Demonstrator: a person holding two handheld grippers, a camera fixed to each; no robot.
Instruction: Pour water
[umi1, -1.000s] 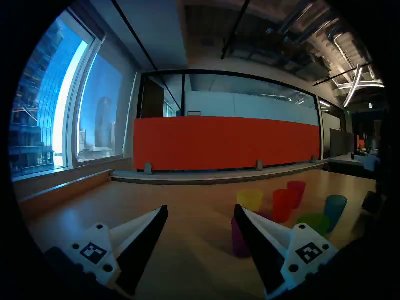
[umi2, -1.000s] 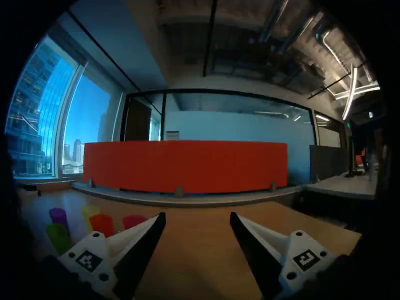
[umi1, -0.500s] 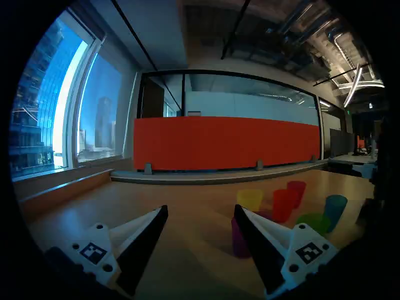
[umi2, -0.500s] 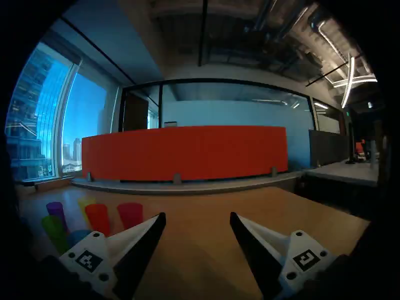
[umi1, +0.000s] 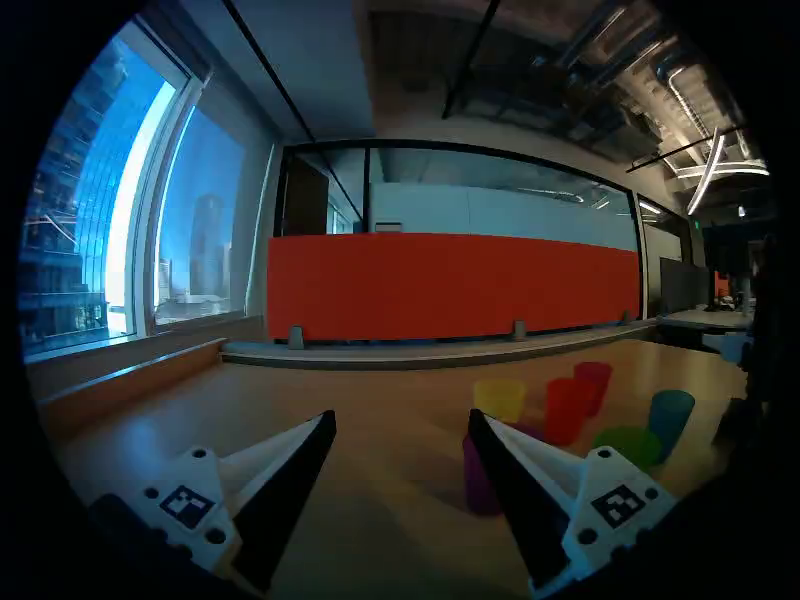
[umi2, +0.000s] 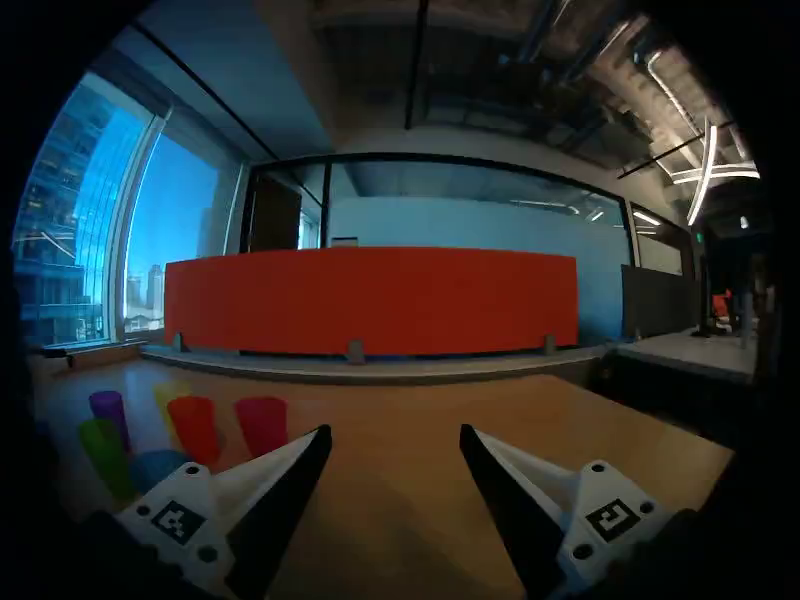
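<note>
Wooden table (umi1: 300, 385) bears 6 coloured plastic cups (umi1: 563, 408), apparently clustered for pouring; left gripper (umi1: 400, 414) and right gripper (umi2: 395, 430) both spread, empty.

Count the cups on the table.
6 in left gripper view: yellow cup, orange cup, red cup behind; teal cup, green cup right; purple cup nearest, partly behind a finger. Others may hide.

purple cup (umi1: 477, 485) partly hidden, blue cup (umi2: 152, 468) too
</note>
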